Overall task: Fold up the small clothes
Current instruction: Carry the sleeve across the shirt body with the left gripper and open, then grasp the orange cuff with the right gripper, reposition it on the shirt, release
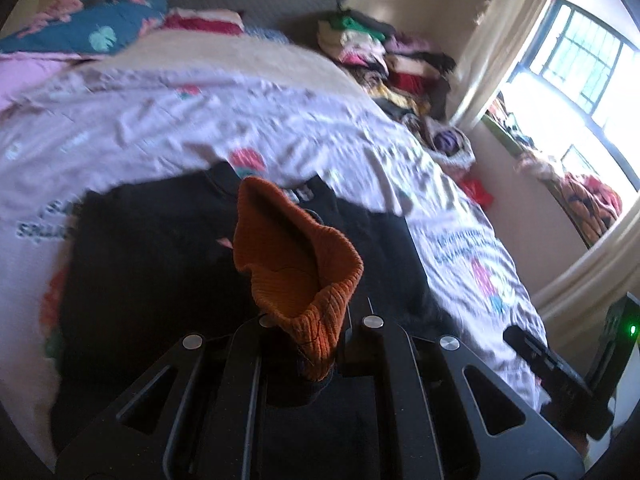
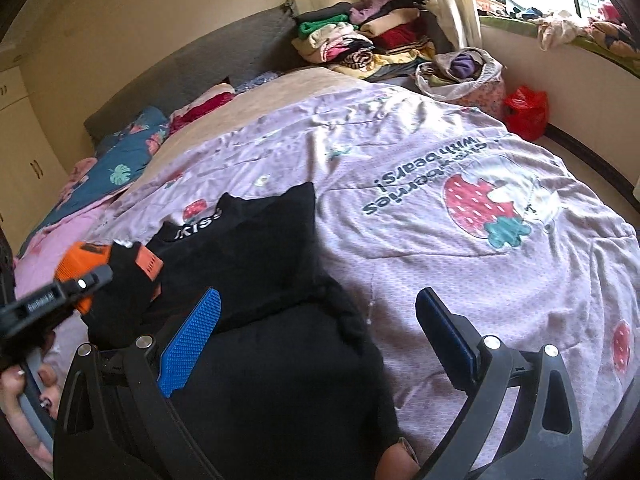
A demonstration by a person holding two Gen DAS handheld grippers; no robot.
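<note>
My left gripper (image 1: 316, 344) is shut on a small orange ribbed knit garment (image 1: 296, 256) with dark trim, which stands up from the jaws. Below it a black garment (image 1: 160, 260) lies spread on the lilac strawberry-print bed cover (image 1: 200, 120). In the right wrist view the left gripper (image 2: 86, 280) enters from the left with the orange and black cloth (image 2: 144, 264), above the black garment's (image 2: 260, 248) left edge. My right gripper (image 2: 316, 300) is open over the near part of the black garment, nothing between its blue pads (image 2: 192, 340).
Stacks of folded clothes (image 2: 360, 40) sit at the bed's far right corner, beside a cloth basket (image 2: 460, 76) and a red bag (image 2: 526, 112). Pillows (image 2: 120, 160) lie at the headboard. A person's hand (image 2: 16, 384) holds the left tool. The bed cover (image 2: 440, 152) stretches to the right.
</note>
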